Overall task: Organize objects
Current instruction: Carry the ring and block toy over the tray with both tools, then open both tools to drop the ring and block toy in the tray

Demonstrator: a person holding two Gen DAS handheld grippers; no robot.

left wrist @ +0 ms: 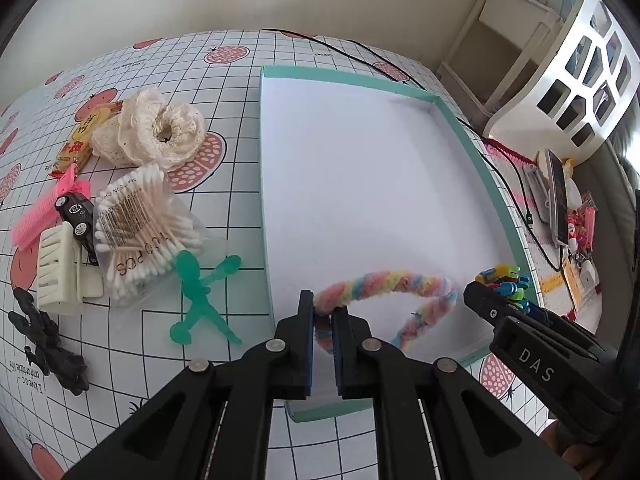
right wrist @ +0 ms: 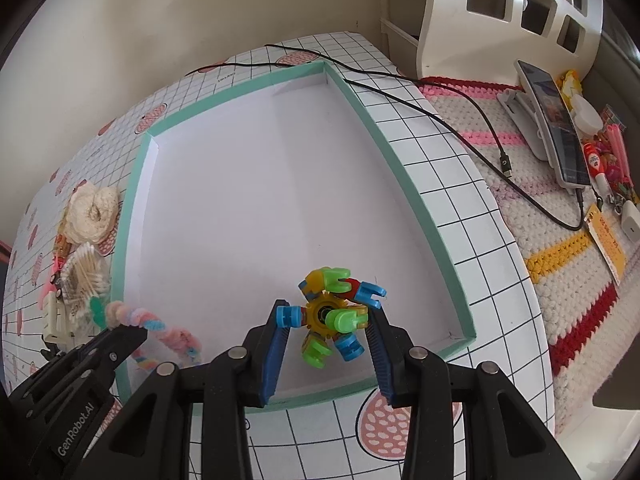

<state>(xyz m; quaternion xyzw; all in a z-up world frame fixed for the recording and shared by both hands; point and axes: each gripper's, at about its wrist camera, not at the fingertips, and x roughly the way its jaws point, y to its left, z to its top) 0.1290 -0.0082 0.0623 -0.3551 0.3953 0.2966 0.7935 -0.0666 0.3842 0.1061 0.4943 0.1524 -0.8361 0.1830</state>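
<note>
Both items hang over the near end of the tray. The left gripper is clenched on the pastel chenille loop, while the right gripper grasps the colourful block toy. Next, I think, each must lower and release.

Teal-rimmed white box, pastel rainbow pipe cleaner, multicolour toy, prob. strawberry-print grid cloth

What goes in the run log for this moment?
left claw: shut on fuzzy braid | right claw: holds block toy | both over tray | rest outside
</note>
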